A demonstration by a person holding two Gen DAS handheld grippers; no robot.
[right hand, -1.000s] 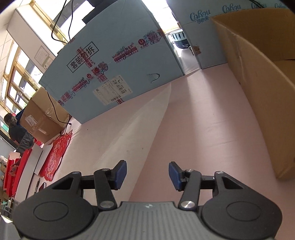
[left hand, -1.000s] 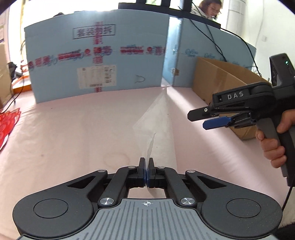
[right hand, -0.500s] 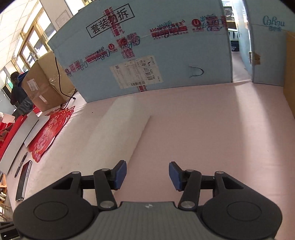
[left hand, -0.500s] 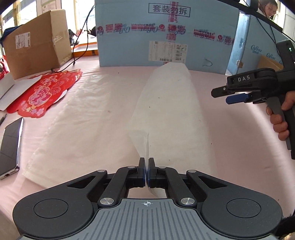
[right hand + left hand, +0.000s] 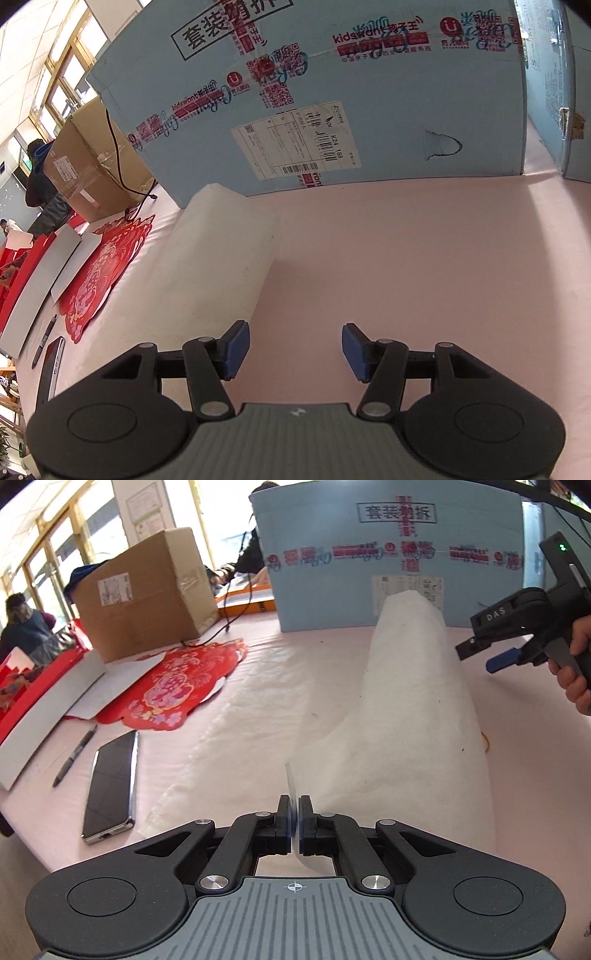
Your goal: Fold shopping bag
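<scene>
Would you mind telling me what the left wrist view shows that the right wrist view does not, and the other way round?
Only the left wrist view shows the left tool shut on a corner of the white bag, and the right tool from outside, gripped by a hand. Only the right wrist view shows the right tool's open pads with nothing between them, and the bag's straight edge on bare pink table. Both share the bag, blue box, brown box, red paper cutout, phone and pen.

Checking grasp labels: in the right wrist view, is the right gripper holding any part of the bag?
No. The right gripper stands open over bare pink tabletop, with the white bag off to its left.
</scene>
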